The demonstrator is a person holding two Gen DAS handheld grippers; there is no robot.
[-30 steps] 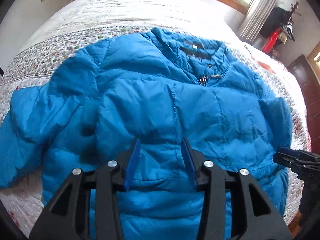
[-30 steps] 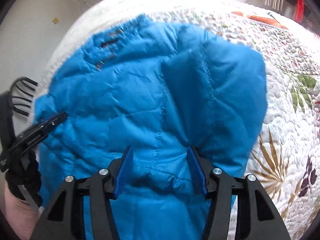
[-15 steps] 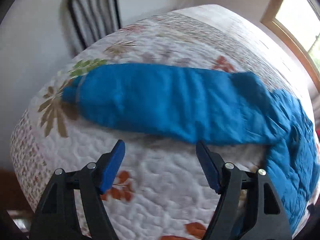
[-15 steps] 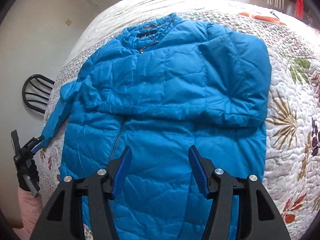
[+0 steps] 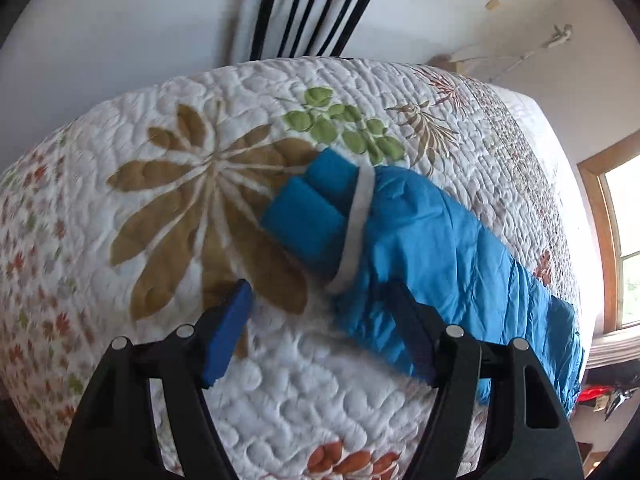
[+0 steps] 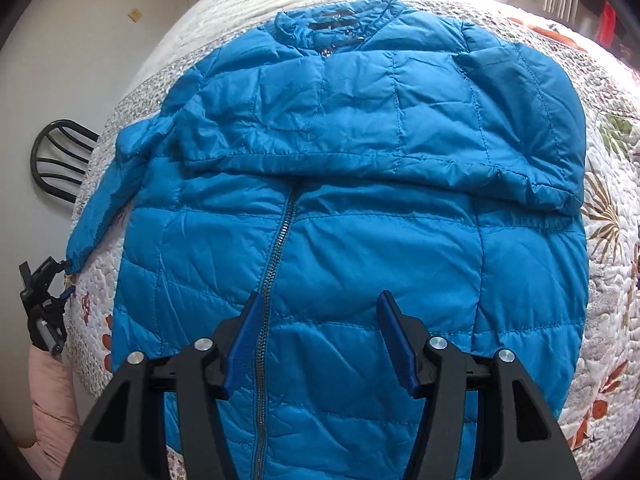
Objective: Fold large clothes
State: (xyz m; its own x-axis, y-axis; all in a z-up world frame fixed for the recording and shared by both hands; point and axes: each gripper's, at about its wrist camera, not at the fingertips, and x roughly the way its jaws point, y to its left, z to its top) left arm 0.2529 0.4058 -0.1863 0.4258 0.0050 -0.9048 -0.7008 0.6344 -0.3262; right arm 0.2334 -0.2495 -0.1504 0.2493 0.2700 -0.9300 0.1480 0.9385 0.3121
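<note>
**Risk points: second sleeve fold**

Left gripper [image 5: 320, 332]: fingers spread wide, holding nothing. The right-hand finger overlaps the edge of the free sleeve [image 5: 440, 248]; whether it touches the fabric cannot be told. The cuff [image 5: 316, 212], with its pale band, lies just ahead of the fingers on the quilt [image 5: 160, 120].

Right gripper [image 6: 320, 344]: fingers spread wide, empty, positioned over the lower front of the jacket [image 6: 360, 240], close to the zip [image 6: 276, 264]. Contact cannot be told.

The jacket lies face up and flat on the quilt. One sleeve [image 6: 380, 128] is already folded across the chest; the other extends off to the side toward the left gripper.

Probable faults from this state:

- Quilt pinched with the cuff. Cause: fingers closing low on a thin sleeve lying directly on soft bedding. The quilt would then lift and shift the jacket.
- Grip slip. Cause: smooth, padded shell fabric; a shallow bite at the cuff edge is likely to pull free.
- Body dragged sideways or the folded sleeve disturbed. Cause: nothing anchors the torso while the sleeve is carried across.
- Fold springing open. Cause: padding resists creasing.
</note>
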